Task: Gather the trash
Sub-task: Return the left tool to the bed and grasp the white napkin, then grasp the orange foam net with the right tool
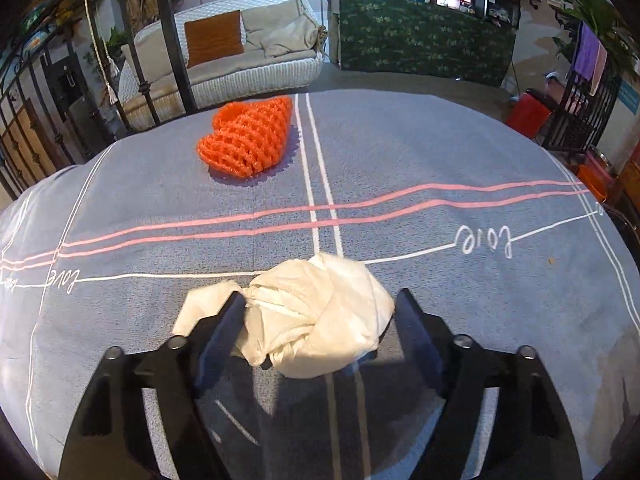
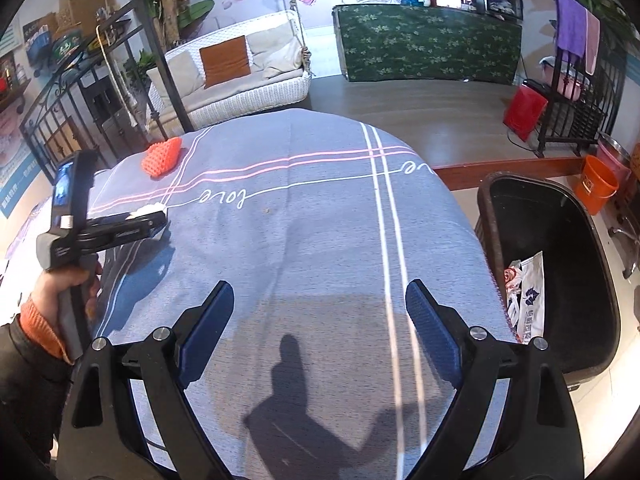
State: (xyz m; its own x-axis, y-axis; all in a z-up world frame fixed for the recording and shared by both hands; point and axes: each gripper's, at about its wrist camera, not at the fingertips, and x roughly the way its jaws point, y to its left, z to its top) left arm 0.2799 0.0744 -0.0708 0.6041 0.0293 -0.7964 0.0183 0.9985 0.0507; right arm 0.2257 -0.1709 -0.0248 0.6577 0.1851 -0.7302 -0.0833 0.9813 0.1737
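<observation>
A crumpled white wad of paper [image 1: 320, 320] lies on the grey-blue striped tablecloth [image 1: 460, 152] between the fingers of my left gripper [image 1: 322, 296]. The left finger [image 1: 224, 328] lies against the wad, with a flap sticking out beyond it; the right finger [image 1: 416, 324] stands at the wad's edge. Farther back lies an orange foam net [image 1: 248, 140]. In the right wrist view my right gripper [image 2: 320, 286] hangs open and empty over the cloth. The left gripper [image 2: 148, 220] shows there at the left, a hand [image 2: 60, 280] holding it, with the wad [image 2: 150, 210] and the orange net [image 2: 162, 156] beyond.
A black bin [image 2: 492, 216] with a printed plastic bag [image 2: 528, 292] inside stands beside the table's right edge. Beyond the table are a white wicker sofa [image 1: 224, 76], a green-draped counter [image 1: 420, 36], a black iron railing [image 2: 80, 120] and an orange bucket [image 2: 596, 184].
</observation>
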